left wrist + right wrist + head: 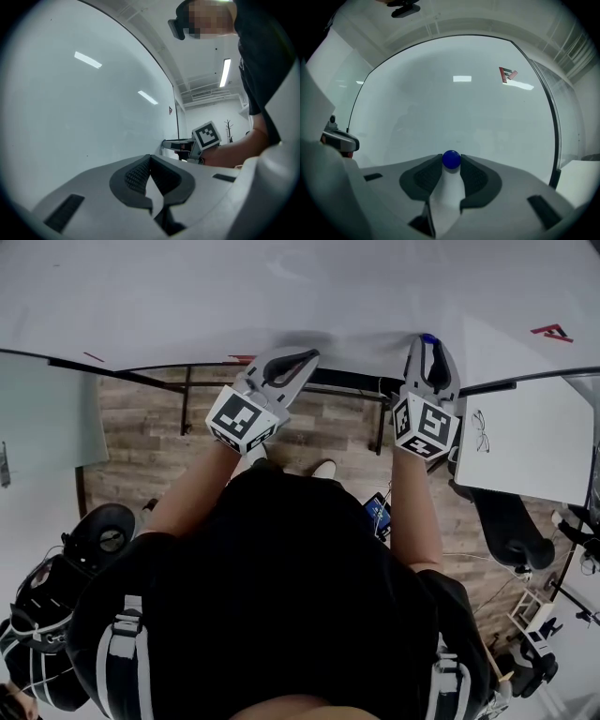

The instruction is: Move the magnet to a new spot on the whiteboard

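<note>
A small blue magnet (451, 159) sits on the whiteboard (454, 103) between the fingertips of my right gripper (451, 162), and both pads touch its sides. In the head view the magnet (427, 337) shows as a blue dot at the tip of the right gripper (428, 343), against the whiteboard (281, 287). My left gripper (306, 356) is held close to the board further left. Its jaws are shut with nothing between them, and the tips meet in the left gripper view (150, 157). That view also shows the right gripper (174, 144) against the board.
A red mark (551, 331) is on the board to the right of the magnet. A second white panel (525, 437) with a small drawing stands at the right. Below are a wooden floor (141, 427), the board's black frame (187, 399) and a dark chair (103, 532) at the left.
</note>
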A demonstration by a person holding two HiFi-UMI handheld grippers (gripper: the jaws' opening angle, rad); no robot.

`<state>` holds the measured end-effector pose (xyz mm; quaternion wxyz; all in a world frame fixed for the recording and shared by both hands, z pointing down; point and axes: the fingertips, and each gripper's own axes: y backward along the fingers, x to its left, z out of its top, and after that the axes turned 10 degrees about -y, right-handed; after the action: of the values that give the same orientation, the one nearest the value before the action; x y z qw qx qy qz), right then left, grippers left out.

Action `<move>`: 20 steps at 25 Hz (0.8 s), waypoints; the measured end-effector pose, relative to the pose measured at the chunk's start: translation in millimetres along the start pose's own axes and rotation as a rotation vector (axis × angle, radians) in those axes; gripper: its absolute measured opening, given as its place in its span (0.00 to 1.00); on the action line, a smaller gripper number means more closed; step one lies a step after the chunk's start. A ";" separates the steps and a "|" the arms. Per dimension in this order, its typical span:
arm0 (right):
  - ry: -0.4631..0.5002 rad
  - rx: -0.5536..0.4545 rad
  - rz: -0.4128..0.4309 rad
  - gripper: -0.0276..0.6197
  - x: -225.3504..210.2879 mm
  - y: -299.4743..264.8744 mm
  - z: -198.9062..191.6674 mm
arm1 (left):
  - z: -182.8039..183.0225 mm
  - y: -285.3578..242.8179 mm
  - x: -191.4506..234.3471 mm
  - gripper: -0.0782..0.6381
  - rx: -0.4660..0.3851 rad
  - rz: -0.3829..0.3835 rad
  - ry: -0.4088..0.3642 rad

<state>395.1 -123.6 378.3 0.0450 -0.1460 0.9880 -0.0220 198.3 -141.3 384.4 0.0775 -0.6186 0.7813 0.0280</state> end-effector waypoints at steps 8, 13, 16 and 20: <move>0.011 0.002 0.108 0.22 36.0 19.8 1.7 | 4.1 19.6 4.4 0.12 -0.010 0.019 -0.006; 0.044 -0.011 0.192 0.23 66.6 40.1 13.7 | 12.0 36.8 6.6 0.12 -0.018 0.037 -0.016; 0.029 -0.019 0.288 0.23 92.6 54.3 16.2 | 16.5 49.4 5.1 0.12 -0.023 0.041 -0.014; 0.007 -0.033 0.426 0.23 128.9 71.0 13.9 | 20.2 66.1 4.2 0.12 -0.027 0.051 -0.007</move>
<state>253.2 -93.6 349.8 0.0428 0.0655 0.9969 0.0037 135.0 -127.1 360.3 0.0712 -0.5995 0.7960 0.0426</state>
